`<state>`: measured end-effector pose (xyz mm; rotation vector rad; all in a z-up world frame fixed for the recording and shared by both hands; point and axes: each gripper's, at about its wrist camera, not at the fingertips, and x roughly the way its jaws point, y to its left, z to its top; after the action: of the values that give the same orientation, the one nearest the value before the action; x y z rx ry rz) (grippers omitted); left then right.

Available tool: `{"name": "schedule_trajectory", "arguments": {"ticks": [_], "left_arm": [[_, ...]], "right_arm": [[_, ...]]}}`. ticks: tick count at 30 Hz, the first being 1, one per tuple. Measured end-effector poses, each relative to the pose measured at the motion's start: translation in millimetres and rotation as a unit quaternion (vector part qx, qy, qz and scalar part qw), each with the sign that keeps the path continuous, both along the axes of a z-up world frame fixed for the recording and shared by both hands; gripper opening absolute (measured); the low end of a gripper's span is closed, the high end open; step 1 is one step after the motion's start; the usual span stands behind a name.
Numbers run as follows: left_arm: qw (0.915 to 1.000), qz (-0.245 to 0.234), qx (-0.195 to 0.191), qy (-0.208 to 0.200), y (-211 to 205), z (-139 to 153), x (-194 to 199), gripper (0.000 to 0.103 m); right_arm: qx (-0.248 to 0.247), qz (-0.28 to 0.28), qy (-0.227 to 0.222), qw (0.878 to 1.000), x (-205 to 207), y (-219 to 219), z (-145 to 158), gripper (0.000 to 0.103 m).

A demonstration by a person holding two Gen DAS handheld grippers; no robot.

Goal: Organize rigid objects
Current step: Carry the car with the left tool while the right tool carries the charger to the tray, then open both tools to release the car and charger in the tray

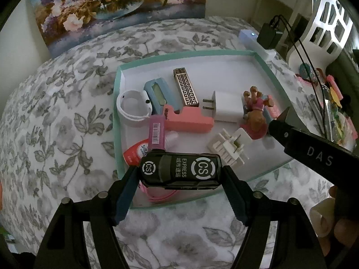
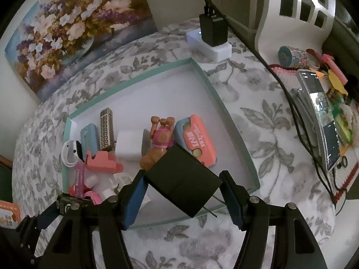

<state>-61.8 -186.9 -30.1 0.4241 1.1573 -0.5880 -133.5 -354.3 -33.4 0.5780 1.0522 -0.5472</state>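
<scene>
My left gripper (image 1: pixel 180 174) is shut on a black toy car (image 1: pixel 180 171) marked "CS EXPRESS", held over the near edge of the teal-rimmed white tray (image 1: pixel 267 67). My right gripper (image 2: pixel 182 185) is shut on a black power adapter (image 2: pixel 184 181), tilted, its prongs pointing down toward the tray's (image 2: pixel 237 130) near edge. In the tray lie a white charger (image 1: pixel 226 106), a dog figure (image 1: pixel 254 112), a patterned lighter (image 1: pixel 185 87), a pink block (image 1: pixel 189 120), a white ring (image 1: pixel 132 108) and a white clip (image 1: pixel 228 146). The right gripper shows in the left wrist view (image 1: pixel 289 123).
The tray sits on a floral cloth (image 1: pixel 67 112). A flower painting (image 1: pixel 121 6) leans at the back. A white power strip with a black plug (image 2: pixel 213 38) stands behind the tray. A phone (image 2: pixel 320 116), cables and small toys lie to the right. A white chair (image 2: pixel 298 13) stands beyond.
</scene>
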Motion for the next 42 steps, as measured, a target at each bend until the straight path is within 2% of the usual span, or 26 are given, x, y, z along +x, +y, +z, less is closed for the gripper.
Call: {"name": "schedule_trajectory", "arguments": {"ticks": [11,21,29,30,32,33,39,42], "left_arm": [[0.9999,0.006,0.008,0.003,0.2,-4.6,3.2,0.076],[0.9999,0.009,0.011,-0.001,2.3,-2.5,4.8,0.076],[0.9991,0.041,0.008,-0.001,15.1,-0.7,20.0,0.076],[0.9989,0.047,0.007,-0.001,17.6,-0.6,22.9,0.076],[0.9983,0.058,0.006,-0.001,21.8,-1.1,27.9,0.081],[0.9979,0.064,0.005,0.0,24.1,-1.7,30.5,0.088],[0.9959,0.09,0.012,-0.006,35.6,-4.0,40.3,0.089],[0.9948,0.097,0.022,-0.02,38.8,-5.1,42.3,0.097]], "right_arm": [[0.005,0.005,0.017,1.0,2.6,1.6,-8.4,0.069],[-0.007,-0.005,0.018,1.0,1.3,-0.4,-7.2,0.087],[-0.015,-0.015,0.02,1.0,-1.1,-2.2,-7.1,0.088],[-0.015,-0.016,0.02,1.0,-1.1,-1.9,-7.0,0.09],[-0.016,-0.016,0.019,1.0,-1.0,-1.7,-6.6,0.103],[-0.018,-0.016,0.018,1.0,-0.9,-1.5,-5.8,0.103],[-0.024,-0.014,0.019,0.999,0.5,-0.3,-6.2,0.103],[-0.022,-0.013,0.018,1.0,1.0,-0.1,-5.4,0.103]]}}
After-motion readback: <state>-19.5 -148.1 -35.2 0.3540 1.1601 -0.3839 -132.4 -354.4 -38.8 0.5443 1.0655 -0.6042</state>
